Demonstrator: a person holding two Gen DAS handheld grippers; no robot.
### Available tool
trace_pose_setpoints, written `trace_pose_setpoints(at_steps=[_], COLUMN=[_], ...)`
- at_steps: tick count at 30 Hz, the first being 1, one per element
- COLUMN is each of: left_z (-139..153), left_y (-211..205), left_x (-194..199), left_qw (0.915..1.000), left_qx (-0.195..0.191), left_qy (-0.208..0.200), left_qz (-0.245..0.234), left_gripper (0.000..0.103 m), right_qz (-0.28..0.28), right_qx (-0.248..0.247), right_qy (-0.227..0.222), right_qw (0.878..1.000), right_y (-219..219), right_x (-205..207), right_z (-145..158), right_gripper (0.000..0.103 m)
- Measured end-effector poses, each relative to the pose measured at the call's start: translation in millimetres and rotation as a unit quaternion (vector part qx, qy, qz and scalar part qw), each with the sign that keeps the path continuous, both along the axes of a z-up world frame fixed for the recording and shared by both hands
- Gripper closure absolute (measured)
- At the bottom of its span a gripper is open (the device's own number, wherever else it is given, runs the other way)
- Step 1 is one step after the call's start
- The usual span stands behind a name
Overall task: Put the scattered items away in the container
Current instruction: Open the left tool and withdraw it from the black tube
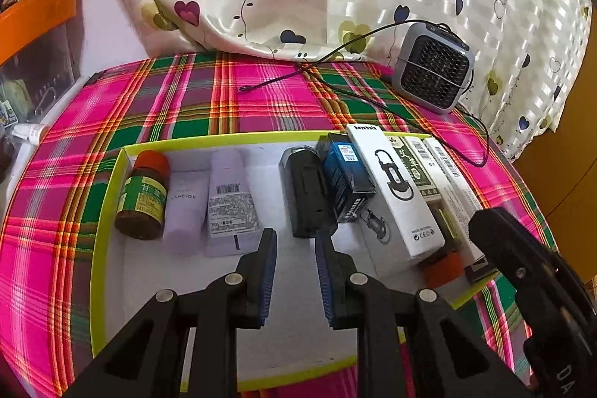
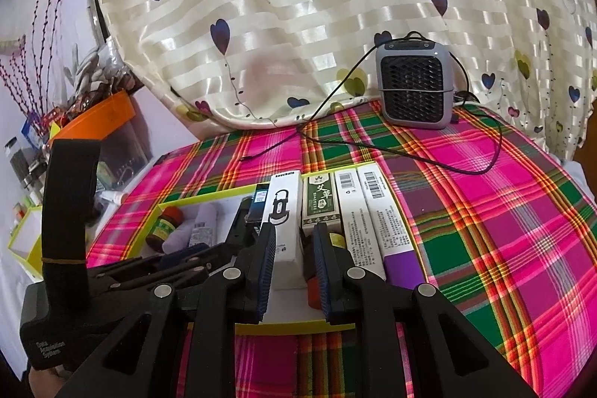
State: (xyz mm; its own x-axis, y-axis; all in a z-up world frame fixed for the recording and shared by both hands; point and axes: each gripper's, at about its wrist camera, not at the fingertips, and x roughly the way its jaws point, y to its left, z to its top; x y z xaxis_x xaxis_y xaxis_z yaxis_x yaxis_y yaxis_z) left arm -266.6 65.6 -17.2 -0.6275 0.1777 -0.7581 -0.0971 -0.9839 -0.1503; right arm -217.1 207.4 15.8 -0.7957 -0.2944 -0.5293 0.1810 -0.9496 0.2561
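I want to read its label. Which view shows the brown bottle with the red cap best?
The left wrist view: the brown bottle lies unobstructed at the tray's left end, green label facing up. The right wrist view shows it small, far off.

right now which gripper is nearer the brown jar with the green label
Left. The left gripper hovers over the tray just right of the jar; the right gripper sits at the tray's far end by the boxes.

Home room, plaid tablecloth point(image 2: 503, 211), heart-print curtain point(image 2: 298, 6), small fan point(image 2: 414, 88)
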Motion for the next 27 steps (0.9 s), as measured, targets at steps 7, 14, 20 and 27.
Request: trace_pose_setpoints(at_steps=[7,14,20,27], left_z=[-4.7,-3.7,6.0,10.2], left_y=[6.4,5.5,-7.5,-19.9], left_x=[-7.1,-1.4,17.5,47.4], left_qw=[1.0000,0.9999,0.9998,0.9992], left_qx=[-0.008,-0.004,0.006,0.006], left_qy=[0.001,0.005,0.018,0.032], left_qz=[-0.003,-0.012,0.006,0.025], left_gripper=[0.081,0.081,0.081,0.081], right_qz=[-0.002,-0.003,0.003,0.016], right_qx=[-0.002,-0.002,-0.006,-0.001], right_qy=[0.001,0.000,-0.006,0.001], right_qw=[1.000,1.000,1.000,1.000], right_y=[1.0,1.8,2.4,-5.9], right_x=[-0.2,-1.3,-1.1,3.8], right_z=[-0.1,-1.1,-1.4,0.0], right_gripper=[0.081,0.081,0.081,0.081])
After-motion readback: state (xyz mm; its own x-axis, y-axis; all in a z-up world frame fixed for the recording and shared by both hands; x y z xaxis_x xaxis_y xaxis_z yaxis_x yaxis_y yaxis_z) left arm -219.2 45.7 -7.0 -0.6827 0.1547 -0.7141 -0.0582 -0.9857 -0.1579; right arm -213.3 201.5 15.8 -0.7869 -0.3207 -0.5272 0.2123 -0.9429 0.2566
